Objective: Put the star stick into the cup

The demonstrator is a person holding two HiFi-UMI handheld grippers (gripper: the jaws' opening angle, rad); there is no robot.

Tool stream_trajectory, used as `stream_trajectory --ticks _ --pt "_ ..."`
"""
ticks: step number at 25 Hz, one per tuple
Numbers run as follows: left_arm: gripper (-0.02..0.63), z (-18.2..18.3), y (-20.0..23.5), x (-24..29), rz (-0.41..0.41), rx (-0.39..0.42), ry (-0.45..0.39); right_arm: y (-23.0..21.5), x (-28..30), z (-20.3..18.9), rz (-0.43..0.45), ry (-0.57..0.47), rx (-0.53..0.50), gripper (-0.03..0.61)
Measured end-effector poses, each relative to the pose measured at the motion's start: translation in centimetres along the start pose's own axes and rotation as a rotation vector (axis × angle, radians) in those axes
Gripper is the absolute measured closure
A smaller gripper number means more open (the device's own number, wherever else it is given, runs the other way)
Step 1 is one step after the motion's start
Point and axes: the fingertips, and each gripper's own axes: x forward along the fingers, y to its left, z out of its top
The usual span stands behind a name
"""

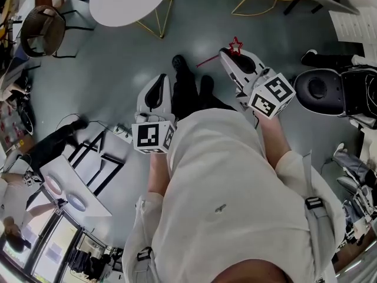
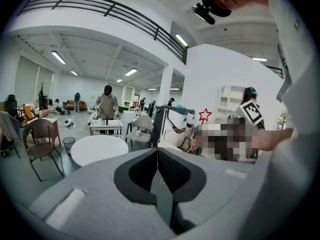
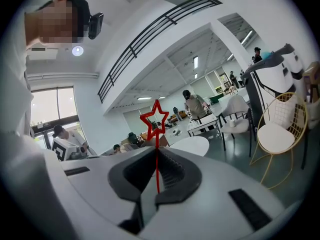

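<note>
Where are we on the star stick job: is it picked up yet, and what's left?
Done: the star stick is picked up, clamped in the right tool with its star end sticking out past the jaws.
In hand: the right tool holds it in the air; the left tool is shut and empty.
Left: putting the stick into the cup. No cup shows in any view.

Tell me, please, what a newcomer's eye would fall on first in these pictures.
The red star stick stands out first, pinched in the shut right claw, its star poking above the jaws. Next come the black-and-white marker cubes on both grippers in the head view, and the left claw, shut with nothing in it.
</note>
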Motion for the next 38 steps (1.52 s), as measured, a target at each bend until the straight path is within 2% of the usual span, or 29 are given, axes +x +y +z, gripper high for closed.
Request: stream_trajectory --ticks 6,11,22,28,38 --pt "0.601 0.7 1.1 2.0 -0.031 0.004 -0.009 -0.7 1.2 1.0 -0.015 -0.017 -0.011 0.561" --pt "0.601 2.6 2.0 5.0 -0.066 0.009 -0.026 -2.0 2.6 3.0 -0.023 -0.024 -0.026 0.561" --pt "0.601 5.6 6.2 10.9 -0.129 0.023 -0.036 -4.8 8.0 6.8 -0.063 -0.048 -0.039 0.561" --pt "0.601 7.9 10.5 13.1 -0.13 0.025 -0.061 -5.3 12.8 9.0 -0.065 -0.064 -0.051 0.561" --pt "0.601 8.2 17.8 14.8 -0.127 0.009 -0.059 -5.2 19.6 10.1 -0.093 -0.069 -0.061 0.561"
